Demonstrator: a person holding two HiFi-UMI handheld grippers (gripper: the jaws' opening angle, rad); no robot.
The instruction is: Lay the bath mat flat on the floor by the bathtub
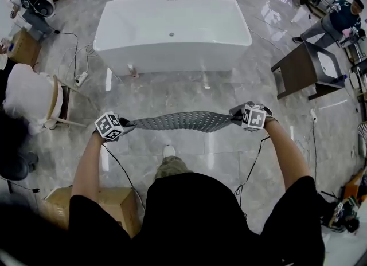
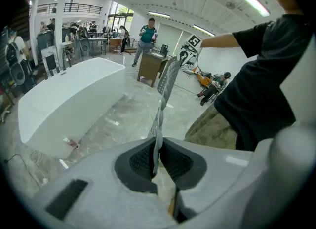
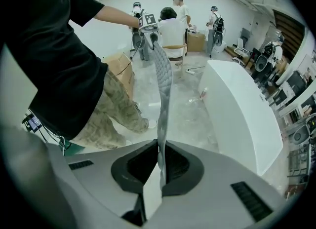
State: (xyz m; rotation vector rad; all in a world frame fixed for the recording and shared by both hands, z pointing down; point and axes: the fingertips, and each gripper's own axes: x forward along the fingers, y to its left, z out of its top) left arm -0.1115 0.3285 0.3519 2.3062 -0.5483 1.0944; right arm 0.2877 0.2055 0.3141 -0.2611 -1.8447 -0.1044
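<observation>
A grey textured bath mat [image 1: 182, 121] hangs stretched in the air between my two grippers, in front of the white bathtub [image 1: 172, 32]. My left gripper [image 1: 123, 126] is shut on the mat's left end, my right gripper [image 1: 236, 113] on its right end. In the left gripper view the mat [image 2: 164, 91] runs edge-on out of the left gripper [image 2: 157, 161] toward the other hand, with the bathtub [image 2: 69, 102] to its left. Seen from the right gripper [image 3: 161, 166], the mat [image 3: 163, 82] rises the same way, and the bathtub [image 3: 242, 109] lies to the right.
Glossy marble floor [image 1: 189, 93] lies between me and the tub. A dark wooden stand [image 1: 304, 70] sits at the right, a cardboard box [image 1: 117, 202] by my left leg, a seated person in white [image 1: 26, 96] at the left. Cables cross the floor [image 1: 77, 78].
</observation>
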